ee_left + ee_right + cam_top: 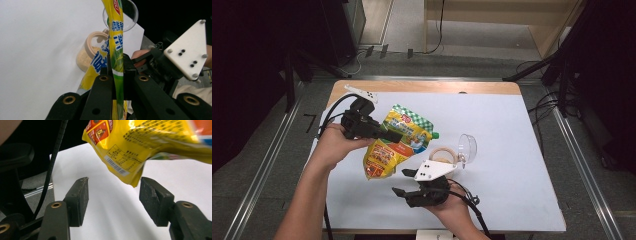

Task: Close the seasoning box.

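The yellow pouch point(396, 142) hangs clear of the white table sheet point(512, 150), pinched at its edge by our left gripper point(388, 135), whose jaws are clamped tight on the thin film. In the left gripper view the pouch point(117, 42) runs straight up between the two black jaws, edge on. Past it, on the sheet, we see a glass jar point(93, 53) lying on its side with pale powder in it, and its clear lid point(130, 15) hinged open beyond.

Our right gripper point(404, 182) sits below the pouch's lower end, jaws spread apart with nothing between the pads. In the right gripper view the pouch's bottom corner point(135, 182) hangs just above the gap between the jaws, nearer the right-hand one, and we cannot tell that it touches either. The barcode panel faces that camera.

From above, the jar point(443, 155) lies just beyond the right gripper.
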The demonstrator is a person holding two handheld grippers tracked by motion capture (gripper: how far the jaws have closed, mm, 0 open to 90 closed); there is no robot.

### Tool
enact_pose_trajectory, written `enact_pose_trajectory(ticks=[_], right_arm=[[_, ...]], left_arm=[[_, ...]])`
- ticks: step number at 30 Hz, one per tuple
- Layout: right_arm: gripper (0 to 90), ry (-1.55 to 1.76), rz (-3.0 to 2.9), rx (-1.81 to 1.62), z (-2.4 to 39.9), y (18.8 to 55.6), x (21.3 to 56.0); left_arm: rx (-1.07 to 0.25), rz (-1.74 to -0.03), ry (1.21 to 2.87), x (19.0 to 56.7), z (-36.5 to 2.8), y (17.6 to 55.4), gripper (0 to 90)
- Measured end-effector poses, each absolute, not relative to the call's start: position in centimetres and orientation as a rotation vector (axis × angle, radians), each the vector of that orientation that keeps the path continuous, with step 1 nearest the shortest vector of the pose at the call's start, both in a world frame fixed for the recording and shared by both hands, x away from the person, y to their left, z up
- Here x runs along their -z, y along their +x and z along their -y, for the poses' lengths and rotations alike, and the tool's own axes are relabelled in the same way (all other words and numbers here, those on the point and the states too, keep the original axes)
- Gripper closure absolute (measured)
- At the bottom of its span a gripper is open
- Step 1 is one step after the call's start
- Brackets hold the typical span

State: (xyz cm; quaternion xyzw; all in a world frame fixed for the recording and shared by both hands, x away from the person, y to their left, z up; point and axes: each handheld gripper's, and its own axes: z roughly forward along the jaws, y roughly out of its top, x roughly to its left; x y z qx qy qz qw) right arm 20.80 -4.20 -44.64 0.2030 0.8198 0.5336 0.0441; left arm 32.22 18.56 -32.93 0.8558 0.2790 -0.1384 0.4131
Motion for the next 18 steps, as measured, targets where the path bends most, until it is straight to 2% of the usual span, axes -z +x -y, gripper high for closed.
enact_pose_trajectory(ticks=[18], right_arm=[[41.2, 0.657, -2.517, -1.586, 8.2, 19.6, 43.7]], left_arm=[[0.202, -0.821, 2.032, 34.5, -20.0, 34.5, 89.7]])
